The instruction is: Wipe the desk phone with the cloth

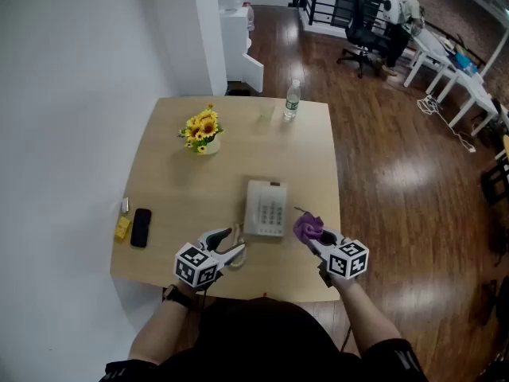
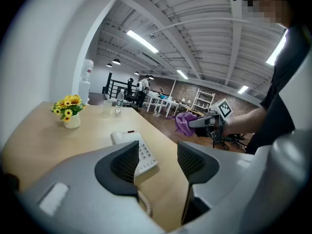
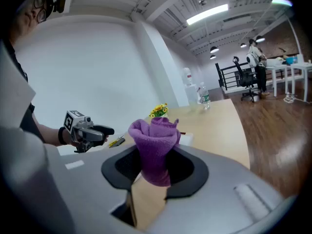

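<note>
**Cloth gripped on the right, phone between the two tools**

A pale wooden counter point(image 1: 183, 205) stands against a white wall, with dark wood floor to its right. The desk phone point(image 1: 266, 208) lies flat near the counter's front edge, handset along its far end and keypad facing up. Its coiled cord point(image 2: 144, 201) trails off toward the front edge.

The left hand-held gripper point(image 1: 228, 243) sits low at the phone's front-left corner. Its jaws are spread and grasp nothing; in the left gripper view the phone's near corner shows through the gap between them, farther off.

The right hand-held gripper point(image 1: 314, 235) is to the right of the phone. It is clenched on a purple cloth point(image 3: 155, 147), which bunches up out of the jaws in a rolled tuft. In the head view the cloth is just beside the phone's right edge and looks apart from it.

Farther back on the counter are a small white pot of sunflowers point(image 1: 203, 131) on the left and a water bottle point(image 1: 292, 100) at the far edge. By the left edge lie a black mobile phone point(image 1: 141, 227) and, just beside it, a small yellow object point(image 1: 122, 228).
</note>
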The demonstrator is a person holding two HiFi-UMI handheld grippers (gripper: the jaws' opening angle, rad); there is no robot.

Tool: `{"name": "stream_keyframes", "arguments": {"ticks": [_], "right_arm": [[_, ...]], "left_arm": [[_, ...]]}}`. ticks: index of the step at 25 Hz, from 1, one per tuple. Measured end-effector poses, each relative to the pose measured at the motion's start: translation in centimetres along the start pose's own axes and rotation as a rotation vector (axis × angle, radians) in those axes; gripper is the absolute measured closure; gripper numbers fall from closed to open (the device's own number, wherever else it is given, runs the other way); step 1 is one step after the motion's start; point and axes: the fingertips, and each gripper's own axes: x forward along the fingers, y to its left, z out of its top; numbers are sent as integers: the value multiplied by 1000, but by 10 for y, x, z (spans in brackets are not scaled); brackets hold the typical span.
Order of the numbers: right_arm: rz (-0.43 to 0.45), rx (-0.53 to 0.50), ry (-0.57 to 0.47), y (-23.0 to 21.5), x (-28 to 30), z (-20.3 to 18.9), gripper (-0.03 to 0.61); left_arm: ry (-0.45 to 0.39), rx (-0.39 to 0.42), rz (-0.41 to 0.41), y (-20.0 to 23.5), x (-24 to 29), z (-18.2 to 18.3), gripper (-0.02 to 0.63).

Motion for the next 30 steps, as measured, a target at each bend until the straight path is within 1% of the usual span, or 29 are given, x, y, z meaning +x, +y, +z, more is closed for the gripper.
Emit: {"name": "stream_keyframes", "arguments": {"ticks": [5,10,14,17,21,24,28,30], "right_arm": [[41,-72,41,-11,47,43,443],[74,-146,147,-28,111,76,443],[92,-191,234,-39,167,89,443],[110,-222,309,-41,210,90,443],[140,-257,435,-44,259,83,443],[144,-249,534,-48,289,67,443],[154,-218,608,-49,319,55,443],[158,-229,651,-49,328,43,443]], "left_arm": [[5,14,-21,22,15,18,370],[9,29,-48,41,34,29,371],[31,20,-70,50,44,28,371],[45,5,-78,58,48,22,370],[54,-16,-82,65,51,20,371],[62,-27,-77,73,48,16,371],[69,-47,-62,81,45,9,371],[77,-60,-60,81,44,3,371]]}}
